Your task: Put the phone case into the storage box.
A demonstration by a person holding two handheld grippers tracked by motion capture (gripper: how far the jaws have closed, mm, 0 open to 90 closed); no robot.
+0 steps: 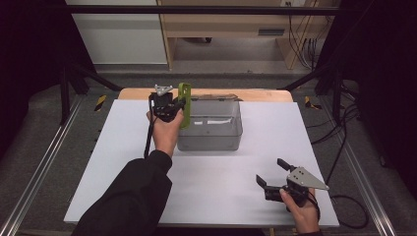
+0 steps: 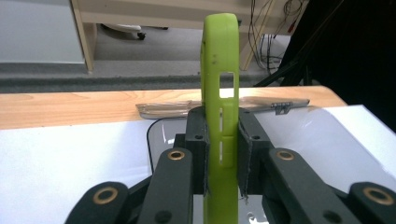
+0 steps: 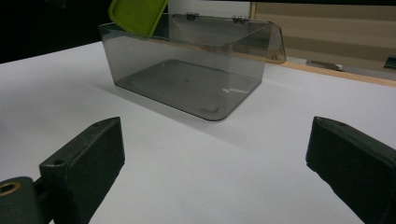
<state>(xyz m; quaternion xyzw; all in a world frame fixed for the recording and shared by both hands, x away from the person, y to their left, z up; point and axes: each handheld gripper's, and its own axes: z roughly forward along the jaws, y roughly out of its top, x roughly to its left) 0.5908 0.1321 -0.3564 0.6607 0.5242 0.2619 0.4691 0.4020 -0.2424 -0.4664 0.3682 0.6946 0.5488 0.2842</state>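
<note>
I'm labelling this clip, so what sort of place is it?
Probably a lab recording station: a white table framed by black curtains and metal rails, cables trailing on grey carpet, plain wooden furniture behind.

This looks like a lab or recording room set up for filmed handling work. A white worktop (image 1: 206, 196) lies on a wooden table (image 1: 137, 93), framed by metal rails (image 1: 39, 162) and dark struts (image 1: 69, 93). Black curtains (image 1: 29, 44) close both sides. Cables (image 1: 300, 44) hang by plain wooden shelving (image 1: 221, 24) on a grey carpeted floor (image 1: 221, 61).
</note>
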